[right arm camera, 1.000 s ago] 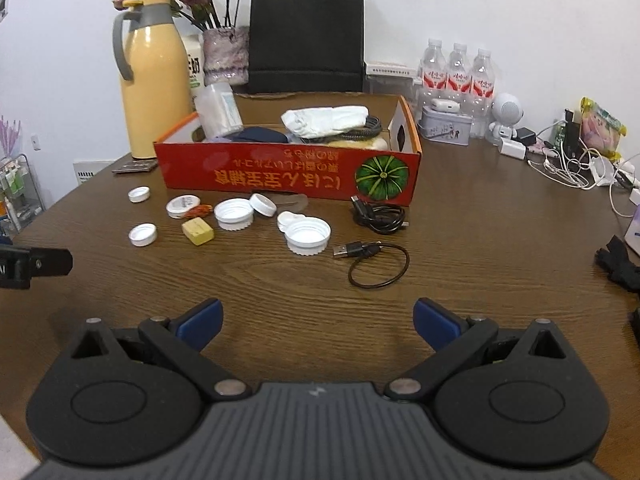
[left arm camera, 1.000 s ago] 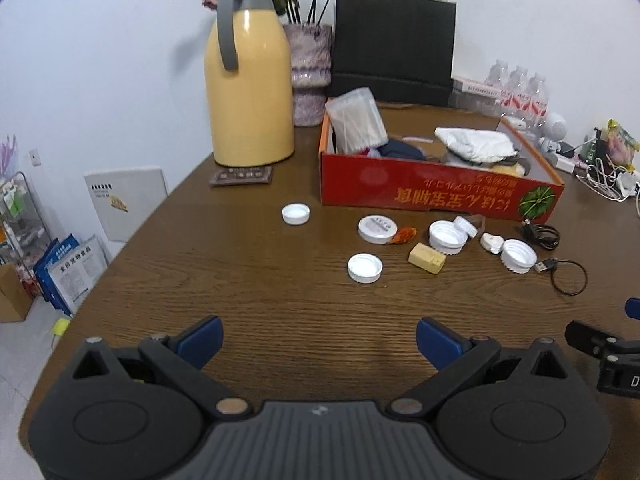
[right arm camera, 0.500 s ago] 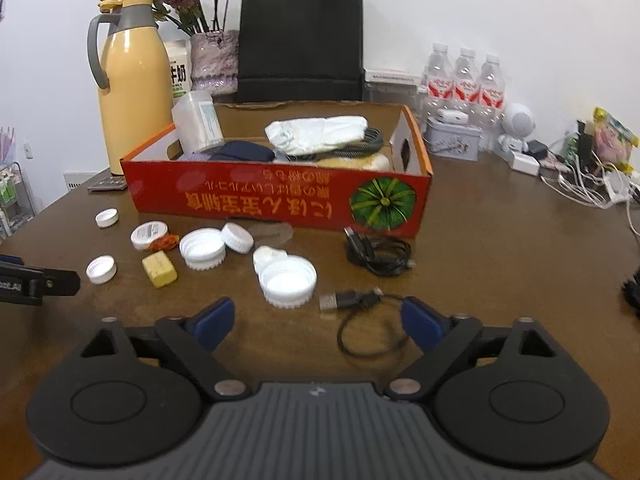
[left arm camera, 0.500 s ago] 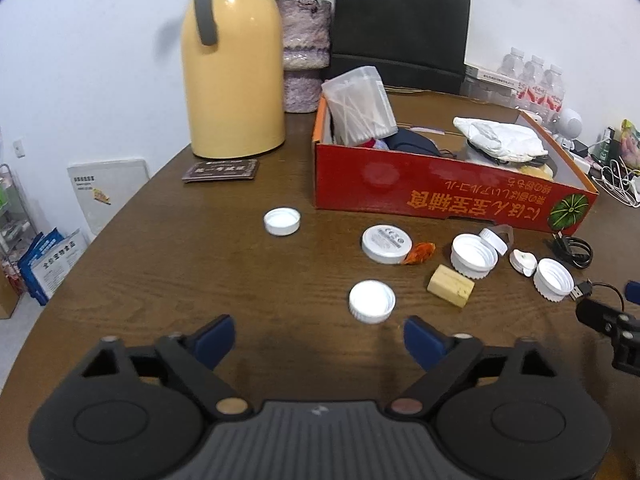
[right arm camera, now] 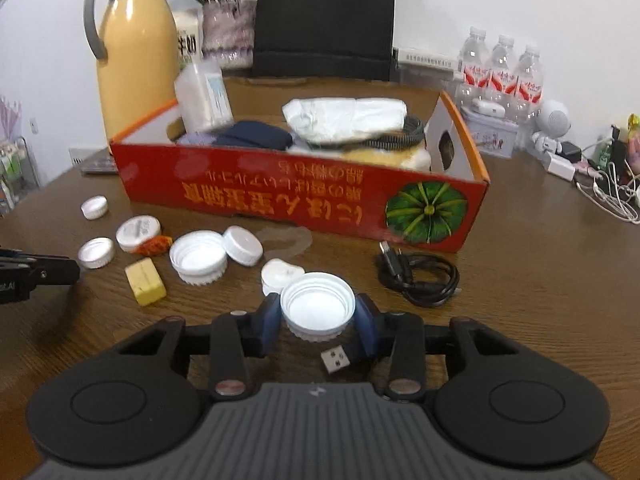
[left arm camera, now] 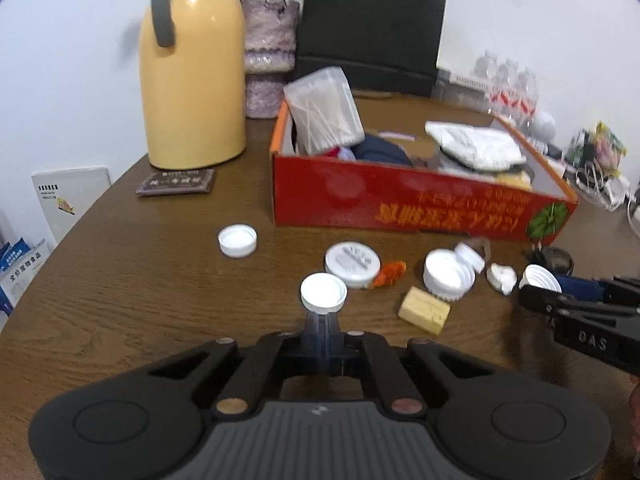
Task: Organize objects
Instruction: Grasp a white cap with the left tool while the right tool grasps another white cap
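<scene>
Left claw [left arm camera: 320, 320] is clenched all the way, its two blue fingers pressed together, tips right at the near edge of a small white cap [left arm camera: 323, 292] that lies open side up on the table [left arm camera: 140, 288]. Can't tell if it's pinching the cap's rim or just touching it.

Right claw [right arm camera: 318, 320] is closing, with a bigger white ribbed cap [right arm camera: 317, 306] sitting between its blue fingers [right arm camera: 269, 320]; the pads look like they're right against both sides of it. A USB plug [right arm camera: 336, 359] pokes out just below that cap, near the right finger.

Rest of the loose stuff sits on the table in front of the red cardboard box [right arm camera: 280, 204]: a flat round tin [left arm camera: 352, 264], an orange wrapped candy [left arm camera: 390, 274] touching it, a yellowish block [left arm camera: 424, 310], another big cap [left arm camera: 448, 276] with a small one leaning on it, and one lone cap [left arm camera: 237, 240] off to the left. A coiled black cable [right arm camera: 420, 276] lies to the right of the caps.

Box is already holding a cotton swab container, a white bag and some dark cloth. Yellow thermos [left arm camera: 192, 68] stands far left, water bottles [right arm camera: 502, 72] far right.
</scene>
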Demonstrator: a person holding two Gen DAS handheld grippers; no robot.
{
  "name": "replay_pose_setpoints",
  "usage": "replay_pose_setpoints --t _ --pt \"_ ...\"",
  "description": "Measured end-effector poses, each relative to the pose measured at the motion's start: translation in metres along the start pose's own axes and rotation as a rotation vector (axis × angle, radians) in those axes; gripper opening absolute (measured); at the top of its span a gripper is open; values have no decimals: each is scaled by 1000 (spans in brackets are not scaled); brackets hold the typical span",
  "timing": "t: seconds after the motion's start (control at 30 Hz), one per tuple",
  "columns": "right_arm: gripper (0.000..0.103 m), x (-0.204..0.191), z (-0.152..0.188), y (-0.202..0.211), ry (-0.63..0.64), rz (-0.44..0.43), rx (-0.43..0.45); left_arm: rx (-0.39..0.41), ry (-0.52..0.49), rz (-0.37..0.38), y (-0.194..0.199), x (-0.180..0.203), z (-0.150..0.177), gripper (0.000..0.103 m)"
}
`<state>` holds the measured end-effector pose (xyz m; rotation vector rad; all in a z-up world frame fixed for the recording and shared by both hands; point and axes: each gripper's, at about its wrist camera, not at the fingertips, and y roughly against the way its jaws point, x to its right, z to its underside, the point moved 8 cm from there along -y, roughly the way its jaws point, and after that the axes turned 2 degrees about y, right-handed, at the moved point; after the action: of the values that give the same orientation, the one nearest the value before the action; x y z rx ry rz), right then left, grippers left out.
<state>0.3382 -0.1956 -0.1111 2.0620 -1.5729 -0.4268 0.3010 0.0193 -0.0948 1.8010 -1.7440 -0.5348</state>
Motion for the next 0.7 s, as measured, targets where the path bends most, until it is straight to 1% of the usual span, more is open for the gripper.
replay_pose_setpoints --t 0.23,0.3,0.37,0.4,0.43,0.5,0.53,0.6,0.67,0.7 --pt "40 2 -14 19 -9 -20 71 48 -11 27 11 1 -10 1" --pt "40 1 -19 24 -10 -24 88 53 -19 25 12 2 -10 1" --pt "40 1 -22 26 -7 -27 101 40 -25 17 11 2 -8 6" --pt "40 1 -23 28 -4 -27 106 32 -30 8 9 2 -7 18" --pt "40 1 -23 28 -1 -28 108 28 -38 -4 5 2 -6 43" --pt "40 1 -22 29 -3 -28 109 34 -39 -37 -1 -1 -6 67" --pt "40 1 -21 29 -5 -30 109 36 -33 -44 -5 -3 -6 68" --pt "40 1 -18 30 -8 -34 108 22 -16 -35 -15 -5 -6 67" --pt "40 2 -16 29 -7 -34 106 8 -4 -31 -26 -6 -8 62" --pt "40 2 -16 29 -9 -35 106 22 -13 -33 -28 -6 -10 49"
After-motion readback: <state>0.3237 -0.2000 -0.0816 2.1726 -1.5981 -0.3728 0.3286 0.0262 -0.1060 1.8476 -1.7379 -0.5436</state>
